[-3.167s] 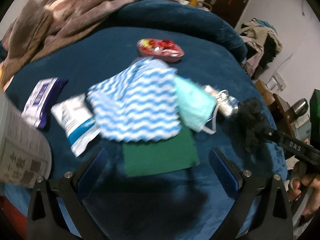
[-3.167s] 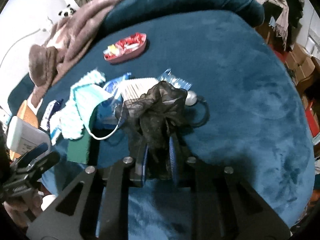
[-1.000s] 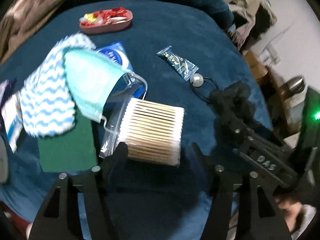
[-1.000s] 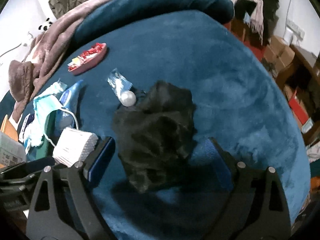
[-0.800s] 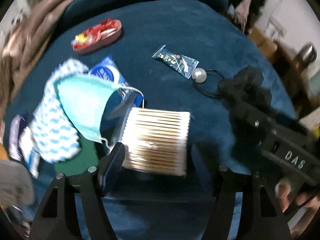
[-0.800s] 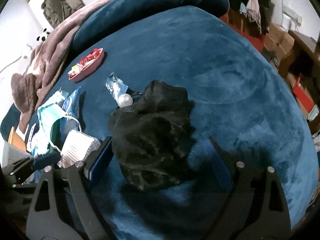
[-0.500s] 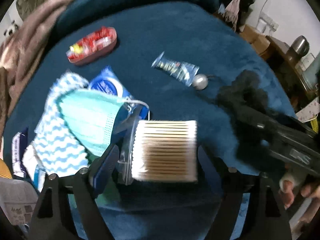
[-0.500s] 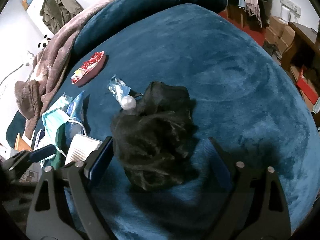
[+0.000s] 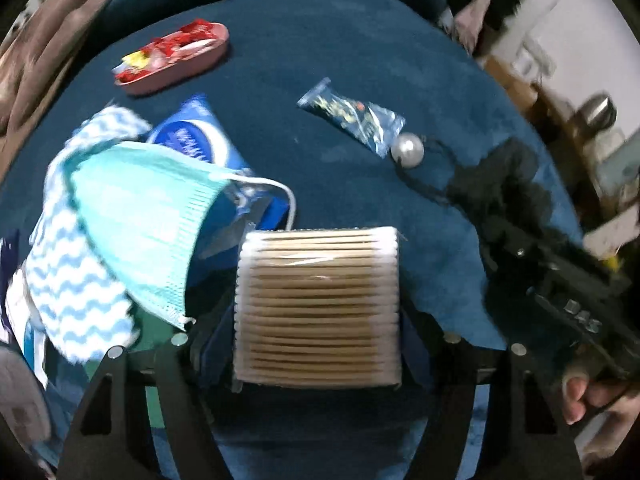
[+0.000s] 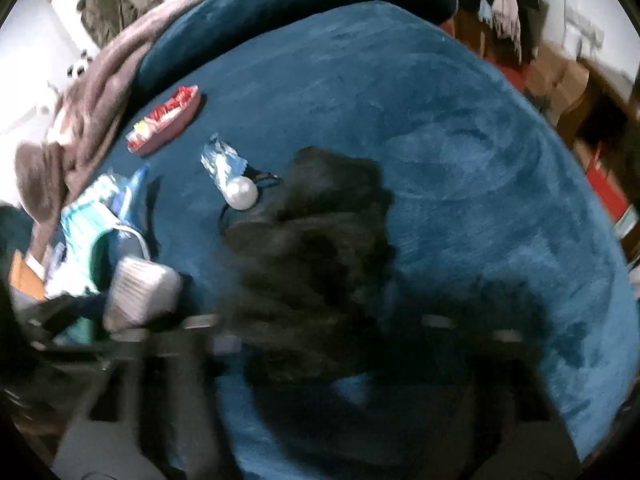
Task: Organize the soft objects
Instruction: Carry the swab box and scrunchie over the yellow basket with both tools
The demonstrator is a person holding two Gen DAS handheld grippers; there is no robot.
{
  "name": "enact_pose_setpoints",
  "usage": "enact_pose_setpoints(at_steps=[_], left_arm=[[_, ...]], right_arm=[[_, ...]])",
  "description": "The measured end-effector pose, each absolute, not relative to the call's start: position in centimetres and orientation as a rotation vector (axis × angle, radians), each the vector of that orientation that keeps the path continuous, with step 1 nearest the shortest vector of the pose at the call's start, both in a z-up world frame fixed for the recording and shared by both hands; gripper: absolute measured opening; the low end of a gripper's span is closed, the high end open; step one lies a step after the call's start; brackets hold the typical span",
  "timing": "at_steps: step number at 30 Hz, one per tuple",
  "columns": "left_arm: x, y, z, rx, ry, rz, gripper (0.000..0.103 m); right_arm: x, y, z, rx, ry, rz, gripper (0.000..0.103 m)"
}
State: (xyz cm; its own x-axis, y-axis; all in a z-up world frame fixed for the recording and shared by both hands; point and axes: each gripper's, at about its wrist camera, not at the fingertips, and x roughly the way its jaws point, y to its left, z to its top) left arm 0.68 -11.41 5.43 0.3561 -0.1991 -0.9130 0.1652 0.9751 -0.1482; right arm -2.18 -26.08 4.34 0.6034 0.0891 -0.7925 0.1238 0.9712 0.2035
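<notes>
1 face mask [image 9: 136,224] | 1 cotton-swab pack [image 9: 318,306] | 1 black scrunchie [image 10: 316,272] | 1 snack wrapper [image 9: 352,116]

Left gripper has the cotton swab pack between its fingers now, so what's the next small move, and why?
Probably lift the cotton swab pack a little, straight up. The left gripper looks closed against both of the pack's sides, and the face mask with its ear loop lies right beside it, so a short vertical lift should clear the pile without dragging it. The right gripper, by the black scrunchie, is too blurred to judge.
</notes>
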Motion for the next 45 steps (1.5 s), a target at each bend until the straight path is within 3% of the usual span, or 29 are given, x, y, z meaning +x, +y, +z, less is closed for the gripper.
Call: enact_pose_setpoints(at_steps=[2, 12, 33, 45], left_arm=[[0.0, -10.7, 6.4, -0.077, 1.162, -0.252, 0.074], [-4.7, -7.1, 10.9, -0.209, 1.072, -0.281, 0.074], [-9.6, -0.1, 13.1, -0.230, 1.004, -0.173, 0.074], [-12.3, 6.9, 18.1, -0.330, 0.876, -0.081, 0.074]], right_arm=[[-2.5, -26.2, 4.6, 0.268, 0.903, 0.003, 0.028], [-4.0, -25.4, 6.0, 0.298, 0.824, 0.081, 0.028], [-10.6, -17.6, 8.2, 0.236, 0.808, 0.201, 0.028], [-10.6, -9.3, 14.3, 0.231, 0.760, 0.303, 0.028]])
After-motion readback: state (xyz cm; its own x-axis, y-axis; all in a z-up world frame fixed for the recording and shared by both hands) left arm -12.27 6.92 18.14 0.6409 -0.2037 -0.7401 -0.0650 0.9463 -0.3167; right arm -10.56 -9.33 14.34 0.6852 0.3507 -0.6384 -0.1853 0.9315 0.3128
